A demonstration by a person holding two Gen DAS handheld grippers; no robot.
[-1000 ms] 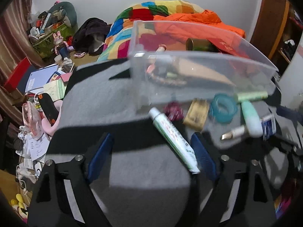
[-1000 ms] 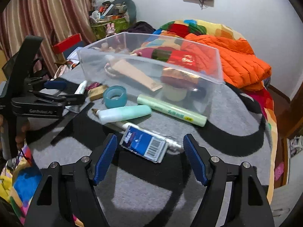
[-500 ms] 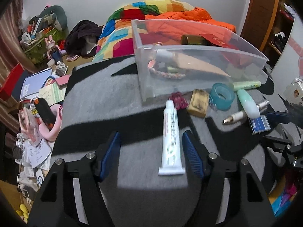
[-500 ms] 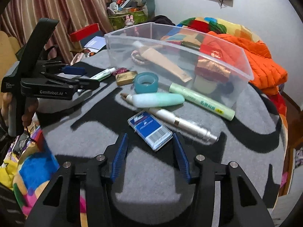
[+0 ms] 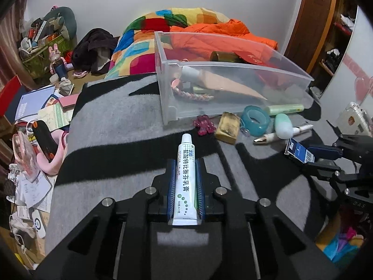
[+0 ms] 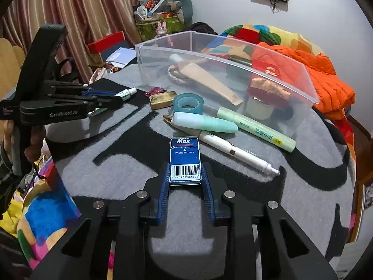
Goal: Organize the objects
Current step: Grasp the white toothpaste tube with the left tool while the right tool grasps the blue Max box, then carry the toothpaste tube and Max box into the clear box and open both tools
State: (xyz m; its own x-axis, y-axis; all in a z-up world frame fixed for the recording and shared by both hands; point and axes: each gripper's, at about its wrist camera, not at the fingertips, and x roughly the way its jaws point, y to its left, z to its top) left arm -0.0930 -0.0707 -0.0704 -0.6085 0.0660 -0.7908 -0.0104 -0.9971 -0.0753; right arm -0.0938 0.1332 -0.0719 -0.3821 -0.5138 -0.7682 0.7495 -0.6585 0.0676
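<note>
My left gripper (image 5: 185,165) is shut on a white ointment tube (image 5: 184,177), its cap pointing at the clear plastic bin (image 5: 170,107). My right gripper (image 6: 184,170) is shut on a blue Max staple box (image 6: 184,157). The bin (image 6: 223,58) holds a beige tube, a braided ring, a red packet and other items. In front of it on the grey blanket lie a gold box (image 6: 162,99), a teal tape roll (image 6: 188,102), a mint pen case (image 6: 205,122), a white pen (image 6: 240,155) and a green marker (image 6: 256,128).
A pink hair clip (image 5: 204,123) lies by the bin's near corner. The orange jacket (image 6: 326,81) and colourful quilt lie behind the bin. Books and clutter (image 5: 42,107) cover the floor at the left. A wardrobe (image 5: 326,23) stands at the far right.
Both grippers have moved forward and closed: the left on the ointment tube, the right on the blue staple box. Both were open around them half a second ago.
</note>
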